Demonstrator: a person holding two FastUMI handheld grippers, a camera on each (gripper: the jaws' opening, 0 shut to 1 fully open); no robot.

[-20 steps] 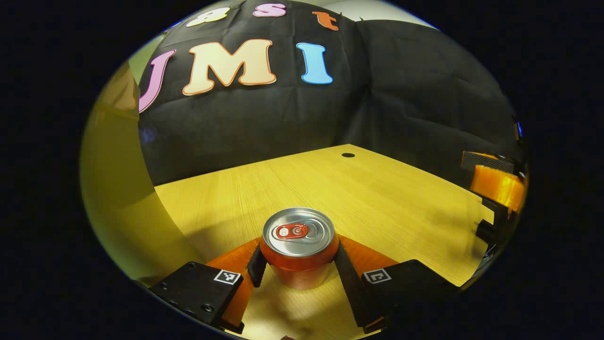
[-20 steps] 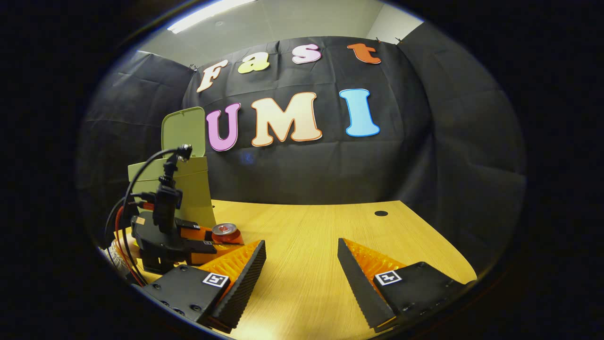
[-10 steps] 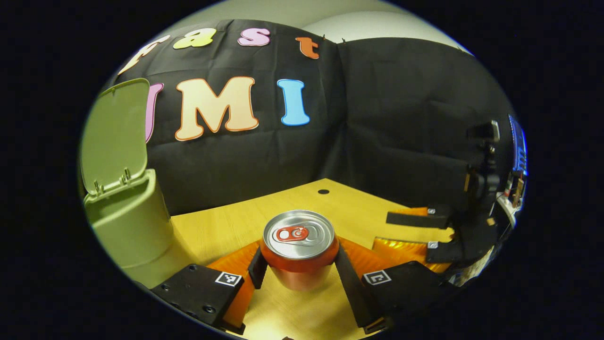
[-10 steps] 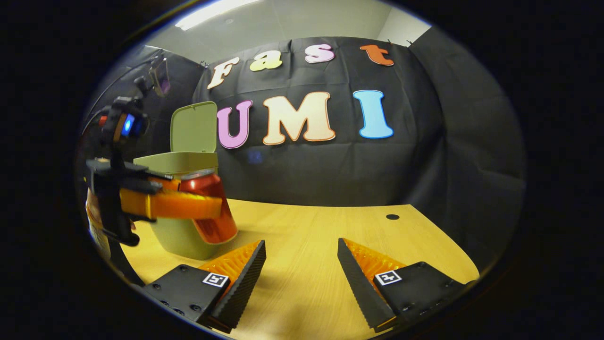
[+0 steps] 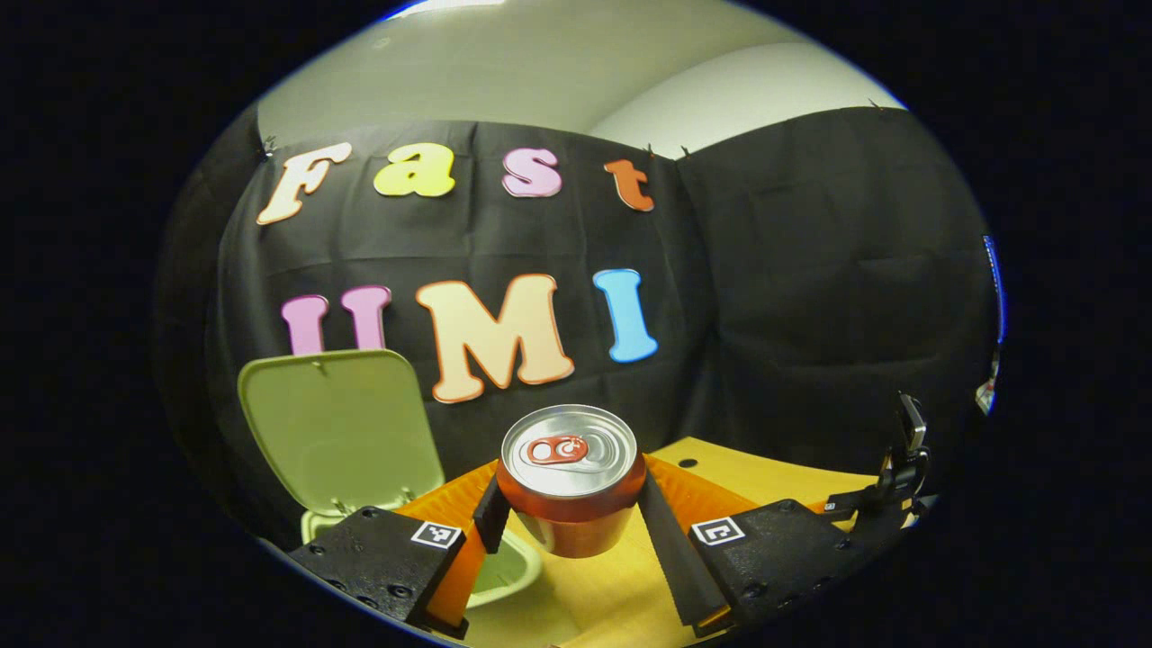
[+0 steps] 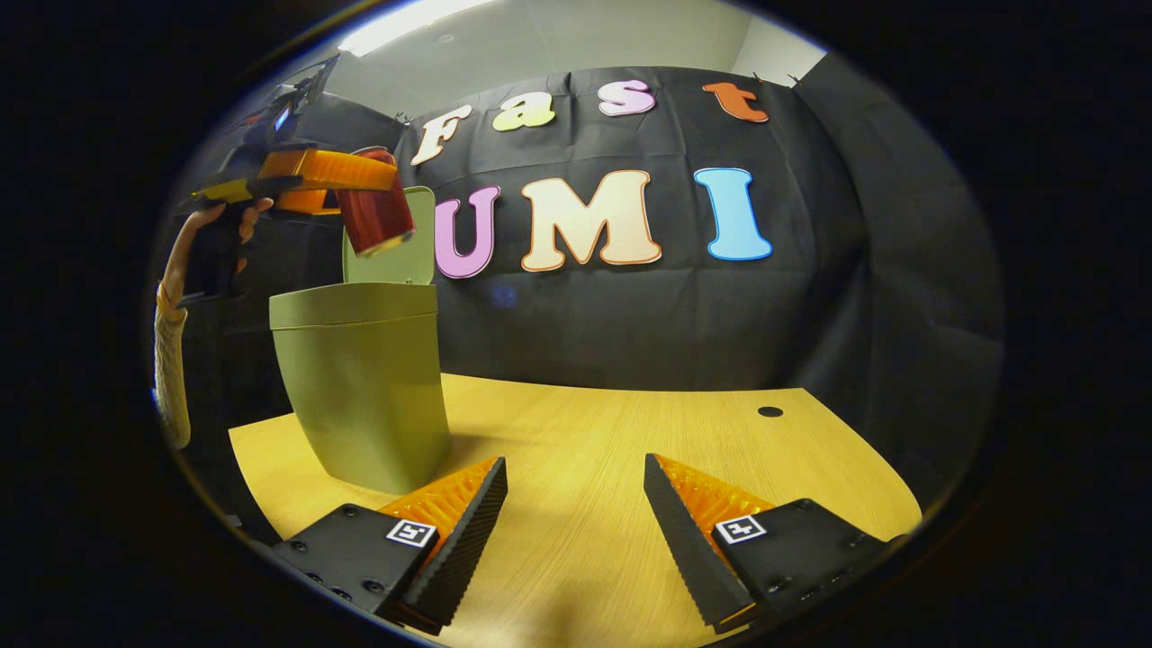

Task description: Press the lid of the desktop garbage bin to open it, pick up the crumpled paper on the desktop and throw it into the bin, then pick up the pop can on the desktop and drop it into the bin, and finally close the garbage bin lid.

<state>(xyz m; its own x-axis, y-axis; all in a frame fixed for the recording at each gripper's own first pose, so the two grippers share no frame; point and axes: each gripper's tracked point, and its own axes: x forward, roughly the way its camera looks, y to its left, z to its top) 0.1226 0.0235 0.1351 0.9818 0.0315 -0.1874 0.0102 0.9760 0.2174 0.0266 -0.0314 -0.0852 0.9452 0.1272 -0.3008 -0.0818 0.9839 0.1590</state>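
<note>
A red pop can [image 5: 569, 450] with a silver top sits between both fingers of my left gripper [image 5: 571, 511], which is shut on it. In the right gripper view the can [image 6: 373, 207] hangs tilted in the air above the open mouth of the green bin [image 6: 364, 378]. The bin's lid [image 6: 396, 256] stands upright behind it. In the left gripper view the raised lid [image 5: 337, 432] is at the lower left and the bin's rim [image 5: 517, 562] lies just under the can. My right gripper [image 6: 576, 504] hovers low over the table, open, with nothing between its fingers.
The wooden table [image 6: 612, 423] spreads to the right of the bin, with a small dark hole [image 6: 769, 411] near its far edge. A hand and pale sleeve [image 6: 171, 360] hold the left gripper at the far left. The right gripper [image 5: 886, 490] appears at the lower right of the left gripper view.
My left gripper has lifted the can off the table and carried it up over the bin's opening. The right gripper has stayed almost still, open.
</note>
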